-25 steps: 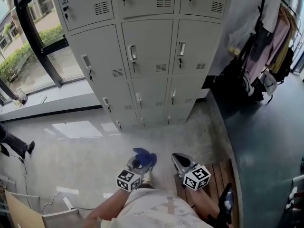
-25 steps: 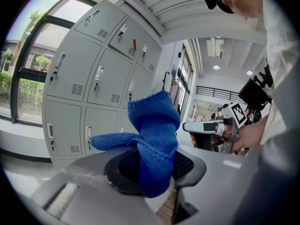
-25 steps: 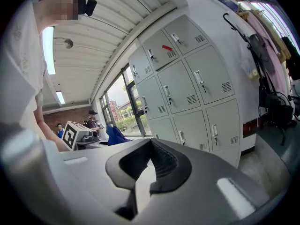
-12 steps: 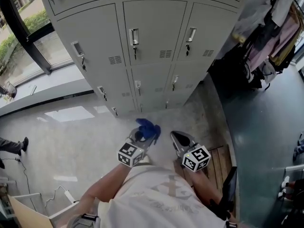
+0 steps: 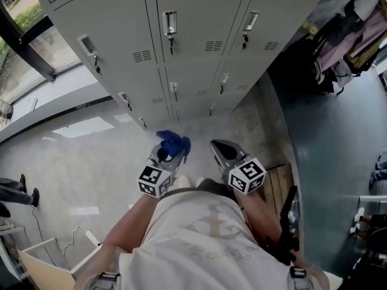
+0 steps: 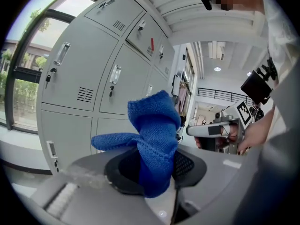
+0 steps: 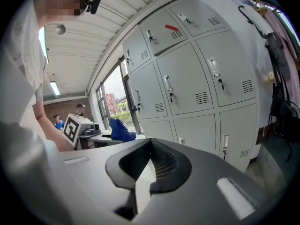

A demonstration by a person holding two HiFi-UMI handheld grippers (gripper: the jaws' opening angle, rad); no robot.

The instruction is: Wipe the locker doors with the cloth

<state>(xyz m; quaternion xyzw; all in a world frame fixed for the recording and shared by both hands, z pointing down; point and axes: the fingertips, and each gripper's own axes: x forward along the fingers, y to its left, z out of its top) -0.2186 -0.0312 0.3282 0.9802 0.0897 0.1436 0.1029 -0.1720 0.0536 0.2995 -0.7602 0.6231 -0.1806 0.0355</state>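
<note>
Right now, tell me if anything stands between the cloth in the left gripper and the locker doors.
Nothing visible does. The left gripper is shut on the blue cloth, and only bare floor lies between it and the locker doors ahead.

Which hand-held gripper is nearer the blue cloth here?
Left. The left hand-held gripper is shut on the blue cloth; the right hand-held gripper sits beside it, apart, shut and empty.
</note>
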